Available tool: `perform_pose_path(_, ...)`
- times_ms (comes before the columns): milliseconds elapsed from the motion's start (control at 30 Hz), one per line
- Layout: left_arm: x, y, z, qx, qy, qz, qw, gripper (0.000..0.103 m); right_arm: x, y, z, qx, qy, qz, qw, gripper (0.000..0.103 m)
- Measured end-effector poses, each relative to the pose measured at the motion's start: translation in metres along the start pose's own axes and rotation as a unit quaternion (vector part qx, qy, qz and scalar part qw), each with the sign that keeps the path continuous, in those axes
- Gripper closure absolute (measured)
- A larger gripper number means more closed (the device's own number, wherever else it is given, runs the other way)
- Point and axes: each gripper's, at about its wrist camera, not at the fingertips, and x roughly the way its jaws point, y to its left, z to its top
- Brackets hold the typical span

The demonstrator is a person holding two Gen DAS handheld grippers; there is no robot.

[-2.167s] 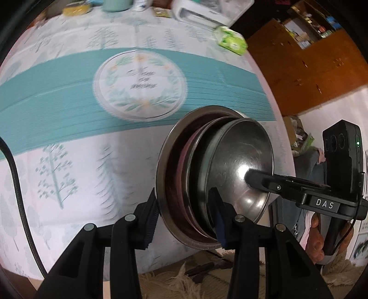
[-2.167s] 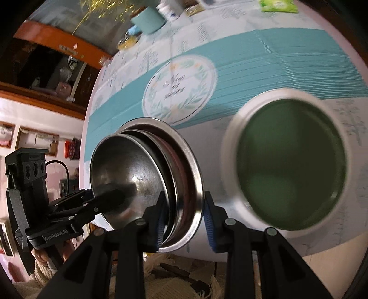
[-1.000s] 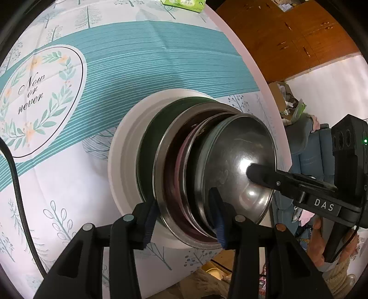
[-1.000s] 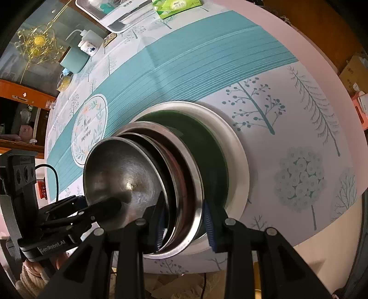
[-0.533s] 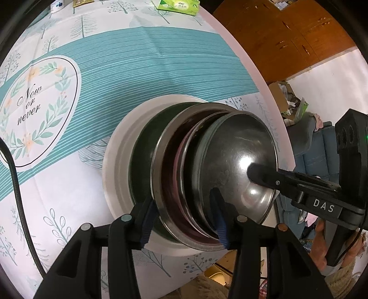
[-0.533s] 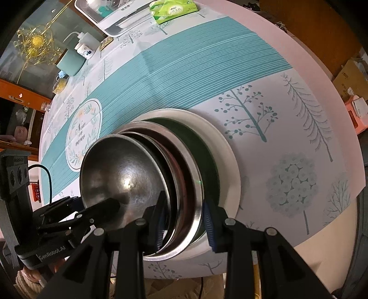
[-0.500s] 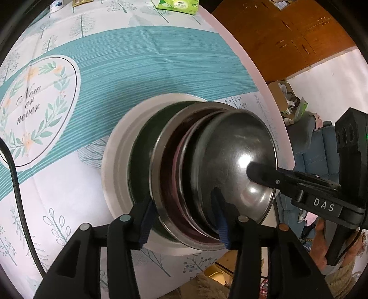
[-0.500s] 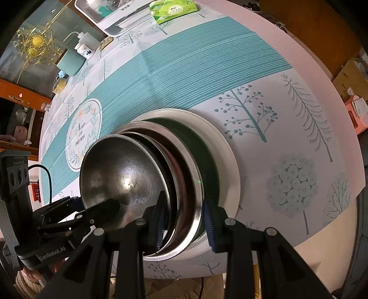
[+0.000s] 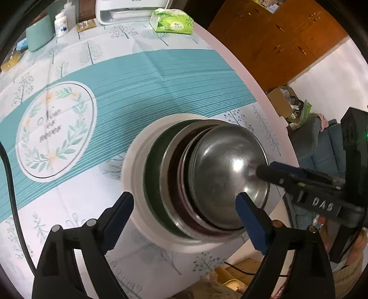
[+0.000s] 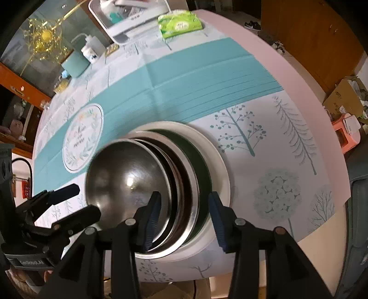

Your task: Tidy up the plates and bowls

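Note:
A stack of nested steel bowls (image 9: 225, 165) and plates rests inside a white plate (image 9: 135, 161) with a green inside, near the table's front edge. My left gripper (image 9: 186, 216) straddles the stack's near side. Its jaws are opening wide and both blue pads stand clear of the rims. My right gripper (image 10: 185, 218) is also opening. The steel bowls' (image 10: 128, 174) rims lie between its pads without being pressed, and the white plate (image 10: 220, 165) rim sits just inside its right pad. Each gripper shows at the side of the other's view.
A green tissue pack (image 9: 171, 23), a white tray (image 9: 131, 9), a small bottle (image 9: 61, 24) and a teal cup (image 9: 38, 32) line the table's far side. A round printed emblem (image 9: 55, 128) lies left of the stack. The table edge (image 10: 322, 230) curves close on the right.
Both grippers' jaws have spread apart and let go of the stack's rims. The left gripper has lifted a little. The stack now sits in the white plate.

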Motion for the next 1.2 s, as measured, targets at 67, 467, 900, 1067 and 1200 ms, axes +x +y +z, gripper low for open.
perform_pose_path(67,-0.008,0.002,-0.003,0.006,0.003,0.005,1.0000,0.009,-0.008,0.001,-0.002,0.006,-0.010,0.002,1.000,0.060)
perform_pose_path(467,-0.094,0.006,-0.039,0.032,-0.070,0.027,0.9967,0.001,-0.071,0.042,-0.046,0.005,-0.095,0.007,0.995,0.059)
perform_pose_path(900,-0.173,-0.023,-0.072,-0.076,-0.213,0.148,0.9629,0.001,-0.131,0.078,-0.054,-0.119,-0.164,0.035,0.979,0.050)
perform_pose_path(1067,-0.185,-0.037,-0.089,-0.125,-0.242,0.189,0.9433,0.001,-0.154,0.079,-0.050,-0.168,-0.190,0.045,0.966,0.049)
perform_pose_path(1200,-0.194,-0.049,-0.103,-0.149,-0.259,0.229,0.9266,0.001,-0.163,0.077,-0.052,-0.187,-0.206,0.047,0.959,0.049)
